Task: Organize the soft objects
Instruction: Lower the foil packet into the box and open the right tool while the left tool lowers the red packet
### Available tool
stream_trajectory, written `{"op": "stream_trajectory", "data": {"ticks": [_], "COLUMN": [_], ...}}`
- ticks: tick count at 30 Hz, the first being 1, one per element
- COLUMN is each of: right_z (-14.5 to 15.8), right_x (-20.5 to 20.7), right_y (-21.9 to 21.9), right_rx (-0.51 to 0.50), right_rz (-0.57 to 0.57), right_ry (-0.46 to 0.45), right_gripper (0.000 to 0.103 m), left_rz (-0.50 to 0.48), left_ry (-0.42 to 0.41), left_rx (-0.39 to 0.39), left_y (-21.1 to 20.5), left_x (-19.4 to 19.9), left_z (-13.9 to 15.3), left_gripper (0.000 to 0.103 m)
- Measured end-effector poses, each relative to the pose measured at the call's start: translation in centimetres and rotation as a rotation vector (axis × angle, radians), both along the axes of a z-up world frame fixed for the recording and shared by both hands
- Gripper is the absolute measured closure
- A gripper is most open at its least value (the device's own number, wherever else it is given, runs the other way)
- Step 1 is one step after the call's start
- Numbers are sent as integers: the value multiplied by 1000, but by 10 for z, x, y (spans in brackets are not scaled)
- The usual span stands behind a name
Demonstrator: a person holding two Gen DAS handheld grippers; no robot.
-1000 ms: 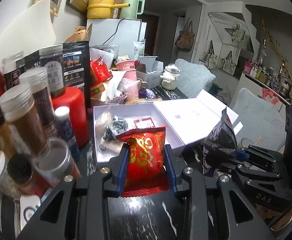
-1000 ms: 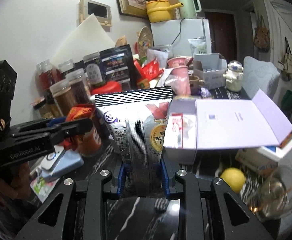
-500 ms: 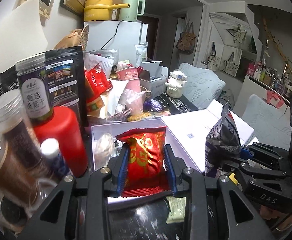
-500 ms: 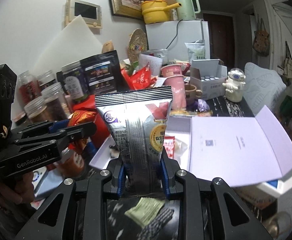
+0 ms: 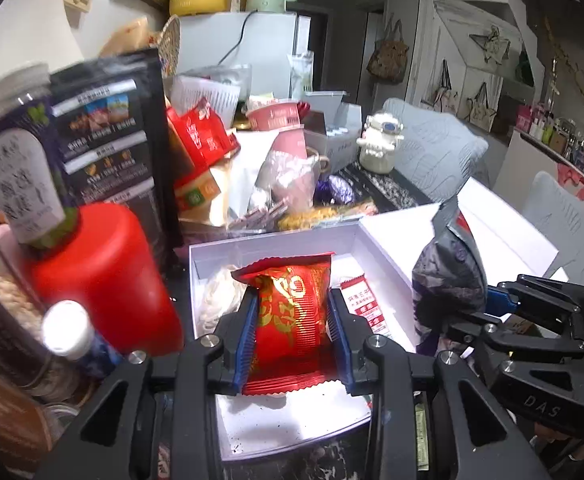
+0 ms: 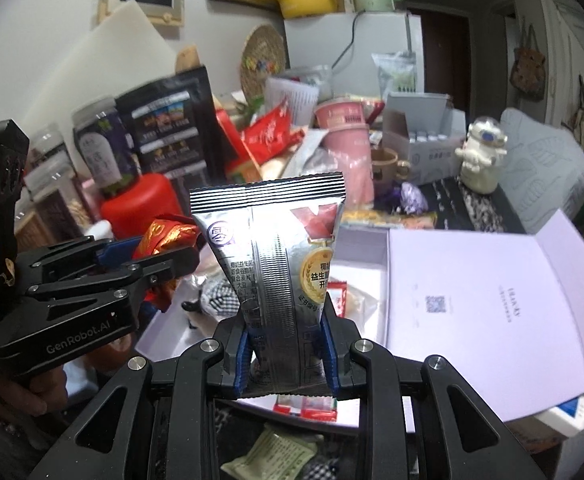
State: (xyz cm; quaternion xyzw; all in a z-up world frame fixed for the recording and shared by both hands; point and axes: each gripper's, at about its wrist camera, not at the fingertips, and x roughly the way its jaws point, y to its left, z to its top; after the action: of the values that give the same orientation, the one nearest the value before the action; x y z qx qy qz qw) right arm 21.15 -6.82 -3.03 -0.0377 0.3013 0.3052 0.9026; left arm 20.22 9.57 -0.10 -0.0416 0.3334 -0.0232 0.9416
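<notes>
My left gripper (image 5: 293, 316) is shut on a red snack packet (image 5: 292, 312) with gold print, held upright over the open white box (image 5: 276, 242). Inside the box lie a pale soft bundle (image 5: 218, 300) and a small red-and-white sachet (image 5: 361, 304). My right gripper (image 6: 288, 336) is shut on a tall silver pouch (image 6: 276, 248), upright at the box's near edge. In the right wrist view the left gripper (image 6: 92, 280) shows at the left with the red packet (image 6: 164, 238). In the left wrist view the right gripper (image 5: 531, 320) and its pouch (image 5: 447, 276) stand at the right.
Jars, a red canister (image 5: 100, 276) and a black bag (image 5: 120, 160) crowd the left of the box. Its lid (image 6: 491, 304) lies open to the right. Cups, packets and a small astronaut figure (image 6: 481, 156) fill the back. A green sachet (image 6: 276, 456) lies under the right gripper.
Both grippers have moved forward together over the box, each keeping its packet. The box now fills the space under the left gripper, and the jars have slid off to the left.
</notes>
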Motion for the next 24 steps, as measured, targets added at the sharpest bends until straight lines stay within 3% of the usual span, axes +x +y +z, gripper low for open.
{"op": "stream_trajectory", "data": {"ticks": [12, 24], "right_z": [-41, -66], "right_x": [26, 39], "right_y": [9, 18], "right_rx": [-58, -121], "right_rz": [-34, -29], "right_ry": [96, 184], "right_gripper": [74, 73], "left_rz": [-18, -28], "left_ry": [106, 163], "left_rx": [16, 50], "left_y": [-4, -11], "left_x": [20, 26], "left_z": [-45, -61], "left_gripper": [69, 69]}}
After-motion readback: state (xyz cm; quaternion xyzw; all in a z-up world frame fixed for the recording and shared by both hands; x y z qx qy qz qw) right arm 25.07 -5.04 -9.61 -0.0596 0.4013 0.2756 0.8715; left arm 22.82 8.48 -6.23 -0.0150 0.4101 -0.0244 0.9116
